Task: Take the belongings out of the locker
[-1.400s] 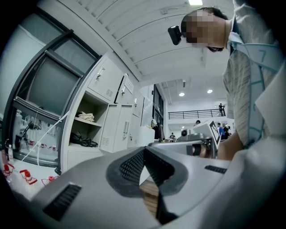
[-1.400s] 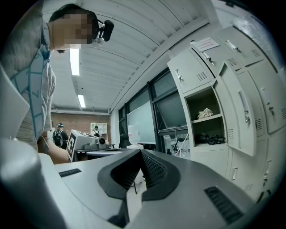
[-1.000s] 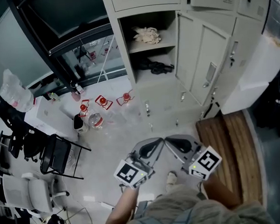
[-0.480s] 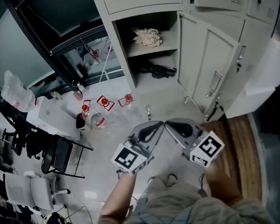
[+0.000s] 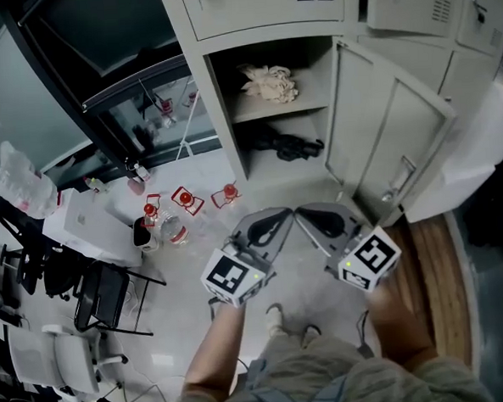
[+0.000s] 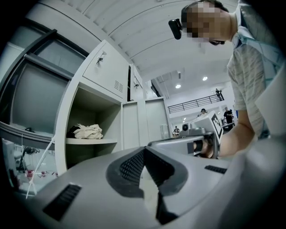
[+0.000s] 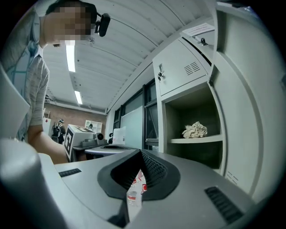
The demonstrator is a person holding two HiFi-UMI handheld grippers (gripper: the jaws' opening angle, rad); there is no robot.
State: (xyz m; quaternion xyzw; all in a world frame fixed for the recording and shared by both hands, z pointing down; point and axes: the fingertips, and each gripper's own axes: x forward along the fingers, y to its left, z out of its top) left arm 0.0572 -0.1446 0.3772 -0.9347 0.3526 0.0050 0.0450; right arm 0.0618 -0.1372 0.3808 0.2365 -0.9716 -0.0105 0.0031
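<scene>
I find no word or number I can read. The cubes (image 5: 233, 278) on my left gripper (image 5: 282, 216) and right gripper (image 5: 306, 213) bear only black-and-white square patterns. The white label (image 7: 199, 29) atop the far locker (image 7: 185, 67) is too small to make out.

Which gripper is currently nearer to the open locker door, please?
Right. In the head view the right gripper sits just short of the open locker door; the left gripper lies beyond it, farther from the door.
</scene>
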